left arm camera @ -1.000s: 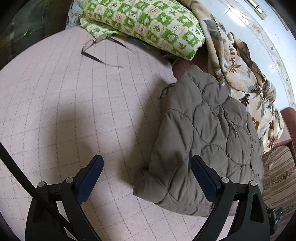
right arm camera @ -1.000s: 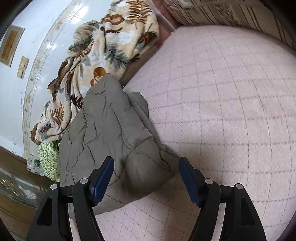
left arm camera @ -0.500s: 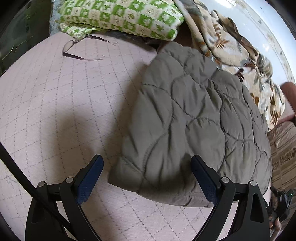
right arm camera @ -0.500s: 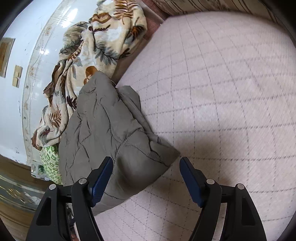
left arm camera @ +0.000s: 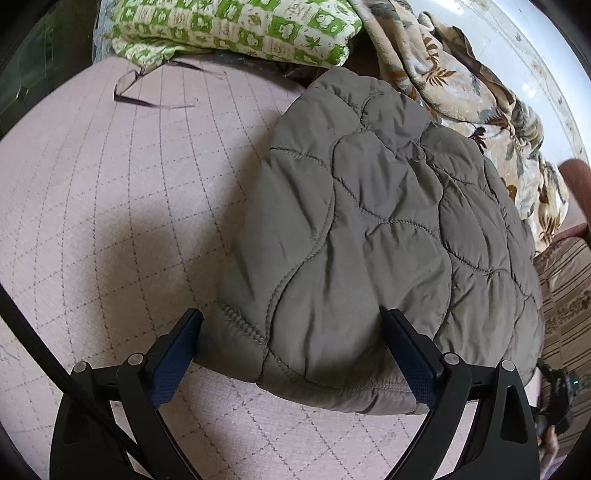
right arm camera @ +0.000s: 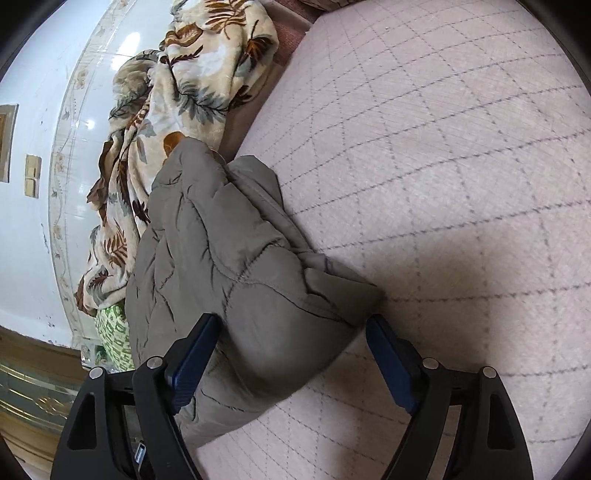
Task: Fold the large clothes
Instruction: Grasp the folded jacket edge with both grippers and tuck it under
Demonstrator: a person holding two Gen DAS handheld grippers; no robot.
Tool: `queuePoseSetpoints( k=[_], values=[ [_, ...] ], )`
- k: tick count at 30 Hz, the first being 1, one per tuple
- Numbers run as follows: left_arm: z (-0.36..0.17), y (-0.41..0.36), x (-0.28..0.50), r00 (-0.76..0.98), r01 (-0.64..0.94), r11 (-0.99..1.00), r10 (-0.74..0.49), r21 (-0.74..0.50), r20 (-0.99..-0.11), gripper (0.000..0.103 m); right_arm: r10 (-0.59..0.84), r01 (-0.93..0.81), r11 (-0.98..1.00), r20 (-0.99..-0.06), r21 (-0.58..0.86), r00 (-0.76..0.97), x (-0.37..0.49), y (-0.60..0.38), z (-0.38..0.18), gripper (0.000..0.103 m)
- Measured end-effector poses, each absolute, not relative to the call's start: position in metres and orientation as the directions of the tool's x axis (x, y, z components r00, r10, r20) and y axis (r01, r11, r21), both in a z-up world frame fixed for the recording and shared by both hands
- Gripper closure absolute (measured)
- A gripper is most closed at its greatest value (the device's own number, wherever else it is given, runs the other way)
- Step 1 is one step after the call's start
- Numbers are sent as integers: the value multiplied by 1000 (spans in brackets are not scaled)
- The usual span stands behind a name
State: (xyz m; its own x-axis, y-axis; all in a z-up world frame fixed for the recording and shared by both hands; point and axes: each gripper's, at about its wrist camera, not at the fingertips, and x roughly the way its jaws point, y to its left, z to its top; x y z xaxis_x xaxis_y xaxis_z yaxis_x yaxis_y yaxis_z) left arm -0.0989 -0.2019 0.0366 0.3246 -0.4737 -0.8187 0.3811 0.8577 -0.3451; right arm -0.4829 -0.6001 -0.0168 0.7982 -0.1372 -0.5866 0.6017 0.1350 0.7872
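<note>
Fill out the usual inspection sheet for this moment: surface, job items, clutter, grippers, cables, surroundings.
Surface: pink quilted bed cover with a grey diamond grid.
Job's things: grey-brown quilted jacket, folded into a bundle, lying on the cover.
Clutter: eyeglasses on the cover; green patterned pillow; leaf-print blanket bunched behind the jacket.
Grippers: left gripper open, straddling the jacket's near edge; right gripper open, around a jacket corner.
Cables: black cable beside the left gripper.
Surroundings: white wall; striped cushion.
</note>
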Motion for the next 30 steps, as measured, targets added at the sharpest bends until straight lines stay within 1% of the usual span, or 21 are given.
queuePoseSetpoints(
  k=[7,9,19,21,22,23,24,25,26,28,30],
  values=[
    [16,-187,-86,204,279,808,-578,-519,-790,6,-164,617,144,-596,774,786,-474,-598,-17,12],
    [14,-185,-86,192,264,800,-591,-539,-783,6,-167,620,146,-599,771,783,-473,-598,-17,12],
    [14,-196,-89,263,297,818,-566,-493,-781,6,-196,620,153,-592,769,782,-465,-600,-18,8],
    [14,-197,-89,276,296,820,-564,-490,-778,11,-205,622,161,-590,767,781,-462,-600,-18,8],
    [16,-198,-89,290,299,823,-560,-482,-776,13,-208,623,168,-591,764,780,-461,-600,-17,10],
    [18,-199,-90,300,310,824,-558,-474,-774,20,-211,623,177,-589,762,780,-460,-600,-17,14],
    [22,-201,-92,314,326,826,-553,-460,-772,28,-213,624,184,-589,760,780,-459,-600,-16,25],
    [25,-203,-92,325,338,829,-548,-446,-771,31,-209,621,188,-587,761,783,-459,-600,-17,32],
    [29,-206,-94,346,354,833,-539,-425,-768,37,-210,622,196,-587,759,782,-458,-600,-16,36],
    [35,-210,-97,376,381,841,-521,-385,-766,43,-223,634,240,-594,735,773,-455,-598,-8,48],
    [37,-211,-99,396,396,845,-511,-361,-763,48,-245,655,301,-607,693,756,-450,-594,3,54]
  ],
)
